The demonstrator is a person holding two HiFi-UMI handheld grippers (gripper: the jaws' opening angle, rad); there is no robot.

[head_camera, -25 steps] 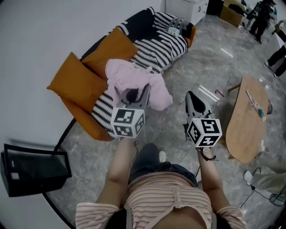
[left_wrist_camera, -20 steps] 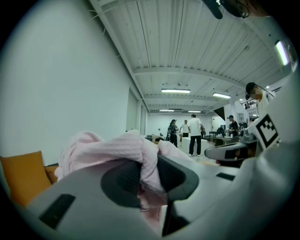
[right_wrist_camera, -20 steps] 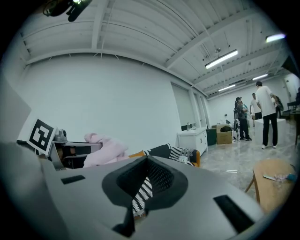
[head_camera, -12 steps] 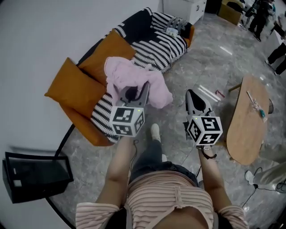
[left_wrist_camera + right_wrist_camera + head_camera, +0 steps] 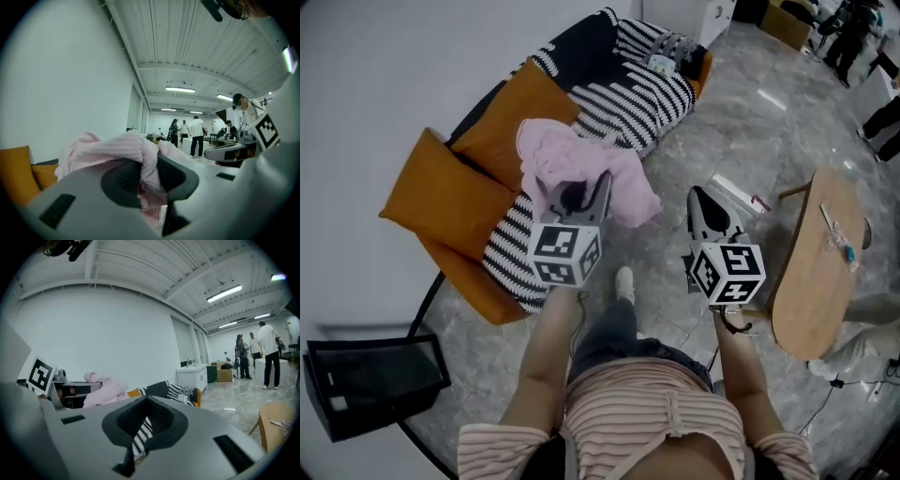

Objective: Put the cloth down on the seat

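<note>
Cloth (image 5: 574,157) clamped in left hand-held gripper (image 5: 576,194)

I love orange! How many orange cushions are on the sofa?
2. One cushion leans on the wall beside the pink cloth. The other cushion is next to it, at the sofa's near end. The cloth might hide more.

Bunched pink cloth (image 5: 551,150) aloft by striped seat (image 5: 639,97)

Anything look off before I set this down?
Nothing damaged or spilled. The pink cloth is bunched in the left gripper, and the orange cushions on the striped sofa sit askew.
</note>
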